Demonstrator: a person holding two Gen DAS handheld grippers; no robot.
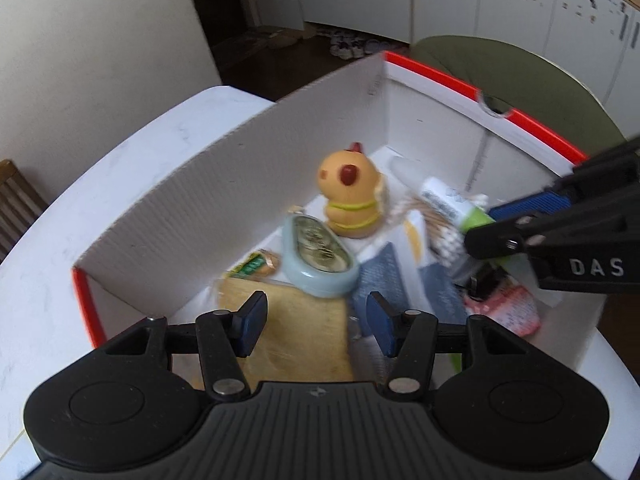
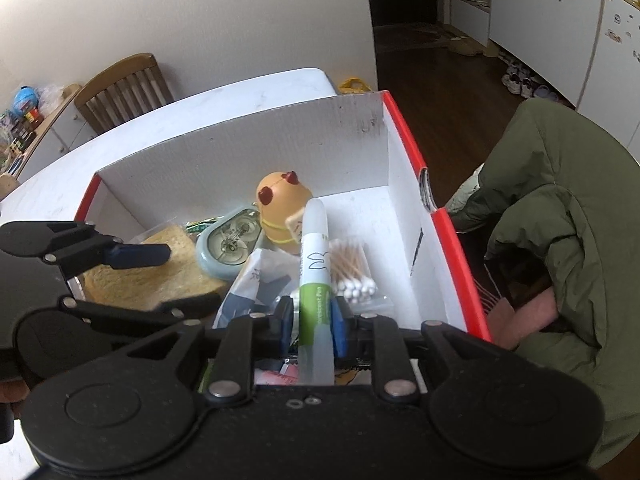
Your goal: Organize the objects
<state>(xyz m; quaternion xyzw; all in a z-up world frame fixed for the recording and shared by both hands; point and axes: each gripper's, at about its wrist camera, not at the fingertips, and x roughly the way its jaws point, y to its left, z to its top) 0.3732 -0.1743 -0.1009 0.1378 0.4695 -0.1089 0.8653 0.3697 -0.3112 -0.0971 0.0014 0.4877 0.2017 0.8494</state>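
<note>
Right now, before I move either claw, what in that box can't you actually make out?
- Pink packet, left wrist view: motion-blurred and partly covered by the right claw; its print is unreadable.
- Green pen, right wrist view: label half hidden by the right claw's pads, lower end out of sight.
- Small green wrapper, left wrist view: blurred, too small to identify.
- Box floor beneath the bread slice: covered.

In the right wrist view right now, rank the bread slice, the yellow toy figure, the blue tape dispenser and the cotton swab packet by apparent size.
1. bread slice
2. yellow toy figure
3. blue tape dispenser and cotton swab packet: look alike, each partly hidden, so unranked.
The bread lies nearer the camera, which may flatter it.
</note>
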